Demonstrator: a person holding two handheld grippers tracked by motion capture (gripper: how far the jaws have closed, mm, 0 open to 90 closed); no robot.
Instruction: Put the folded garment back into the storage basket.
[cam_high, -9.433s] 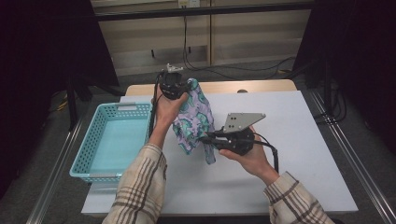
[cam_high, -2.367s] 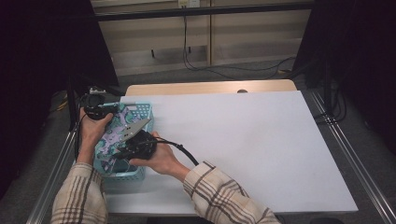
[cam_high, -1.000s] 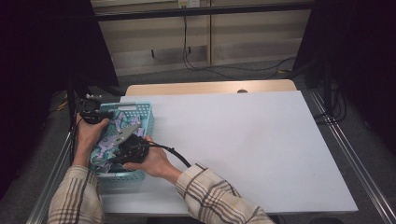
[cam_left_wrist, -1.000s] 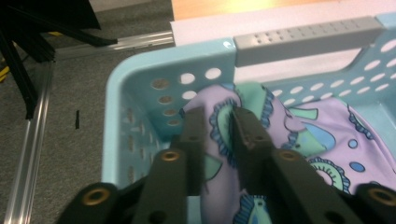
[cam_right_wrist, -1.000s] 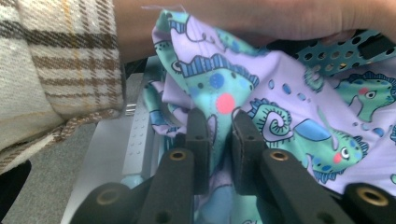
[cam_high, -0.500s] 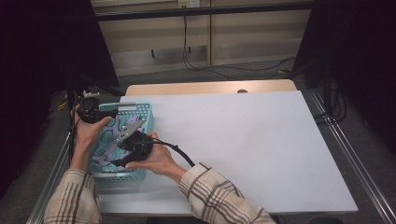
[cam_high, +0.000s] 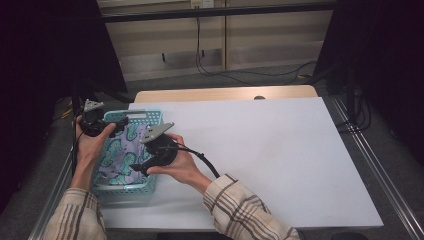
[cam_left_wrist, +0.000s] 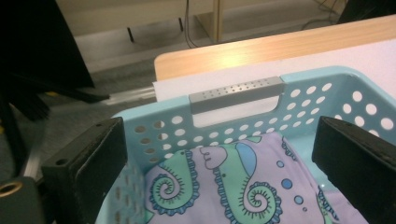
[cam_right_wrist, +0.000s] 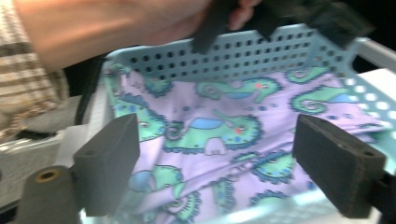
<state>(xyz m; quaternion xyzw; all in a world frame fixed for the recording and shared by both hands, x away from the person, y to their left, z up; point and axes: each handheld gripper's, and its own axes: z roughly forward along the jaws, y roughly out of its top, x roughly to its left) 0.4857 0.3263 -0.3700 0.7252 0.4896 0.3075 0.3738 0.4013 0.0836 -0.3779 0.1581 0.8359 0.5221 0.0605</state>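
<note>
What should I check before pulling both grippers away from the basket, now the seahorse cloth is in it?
1. Left gripper jaws open, nothing between the pads: ok.
2. Right gripper jaws just opened, off the cloth: ok.
3. Seahorse cloth lying inside the basket: ok.
4. Cloth hanging over the near rim: cannot tell.
5. Basket resting squarely on the table: cannot tell; it sits at the left edge.

Soft printed cloth (cam_high: 120, 152) lies in a perforated plastic basket (cam_high: 131, 187) on a matt white tabletop (cam_high: 280, 150)
</note>
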